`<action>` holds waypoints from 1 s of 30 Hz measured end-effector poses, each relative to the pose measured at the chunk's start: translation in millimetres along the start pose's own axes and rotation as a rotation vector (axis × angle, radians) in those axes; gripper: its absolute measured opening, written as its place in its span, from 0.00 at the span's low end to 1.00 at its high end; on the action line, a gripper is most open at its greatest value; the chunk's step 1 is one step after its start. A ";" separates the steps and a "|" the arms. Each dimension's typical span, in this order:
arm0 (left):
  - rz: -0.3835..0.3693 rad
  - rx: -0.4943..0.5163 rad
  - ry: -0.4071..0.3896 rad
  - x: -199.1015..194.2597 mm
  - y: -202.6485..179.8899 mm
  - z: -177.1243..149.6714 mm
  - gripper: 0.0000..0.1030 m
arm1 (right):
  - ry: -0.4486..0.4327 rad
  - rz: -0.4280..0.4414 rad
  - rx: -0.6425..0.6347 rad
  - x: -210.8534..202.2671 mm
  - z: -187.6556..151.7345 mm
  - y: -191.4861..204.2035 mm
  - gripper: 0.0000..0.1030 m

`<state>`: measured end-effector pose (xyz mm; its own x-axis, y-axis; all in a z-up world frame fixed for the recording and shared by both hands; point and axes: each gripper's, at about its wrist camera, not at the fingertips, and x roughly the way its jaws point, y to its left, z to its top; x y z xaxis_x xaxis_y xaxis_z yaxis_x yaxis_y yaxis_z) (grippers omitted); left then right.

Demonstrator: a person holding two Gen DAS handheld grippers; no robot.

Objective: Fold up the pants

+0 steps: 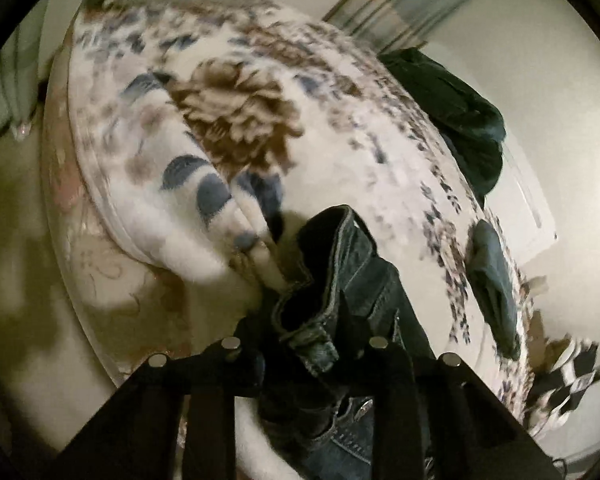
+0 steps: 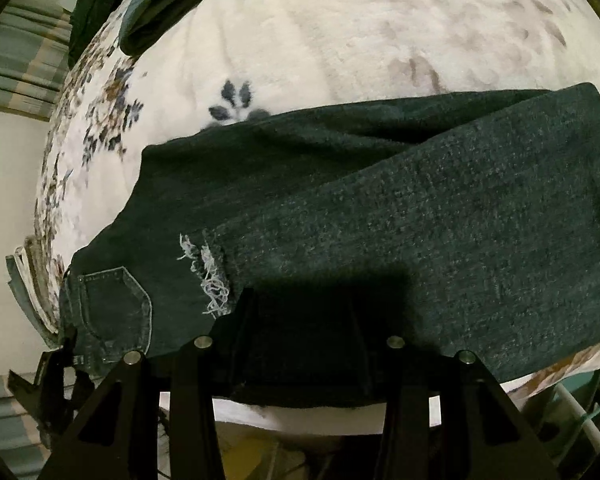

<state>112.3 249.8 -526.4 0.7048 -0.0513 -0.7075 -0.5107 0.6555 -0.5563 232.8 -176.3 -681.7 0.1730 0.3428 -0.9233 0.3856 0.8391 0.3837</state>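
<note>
Dark blue jeans (image 2: 380, 208) lie across a floral blanket on the bed (image 2: 340, 40), a leg folded over, with a frayed hem and a back pocket (image 2: 116, 304) at the left. My right gripper (image 2: 300, 344) sits at the jeans' near edge with denim between its fingers. In the left wrist view the jeans' waistband (image 1: 332, 280) with a belt loop stands bunched between the fingers of my left gripper (image 1: 304, 344), lifted above the bed. The left gripper also shows at the lower left of the right wrist view (image 2: 56, 376).
A thick floral blanket (image 1: 240, 128) is bunched on the bed. Dark green garments (image 1: 460, 112) and another dark cloth (image 1: 492, 280) lie near the bed's far edge. A checkered item (image 1: 572, 376) sits at the right. Curtains (image 2: 20, 52) hang beyond the bed.
</note>
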 end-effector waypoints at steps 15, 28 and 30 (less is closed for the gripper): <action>-0.179 0.247 -0.081 -77.7 -134.3 -27.7 0.18 | -0.067 0.055 0.046 -72.8 4.5 -69.8 0.44; -0.510 0.545 0.235 -60.7 -306.5 -195.1 0.17 | -0.176 -0.007 0.203 -149.1 1.9 -208.1 0.44; -0.507 0.603 0.299 -42.8 -323.3 -228.8 0.17 | -0.179 -0.029 0.203 -157.1 -1.4 -228.5 0.44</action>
<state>134.5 -132.4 -415.9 0.5744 -0.5896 -0.5678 0.2431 0.7852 -0.5695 116.3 -421.3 -624.3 0.3095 0.2247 -0.9240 0.5633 0.7395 0.3686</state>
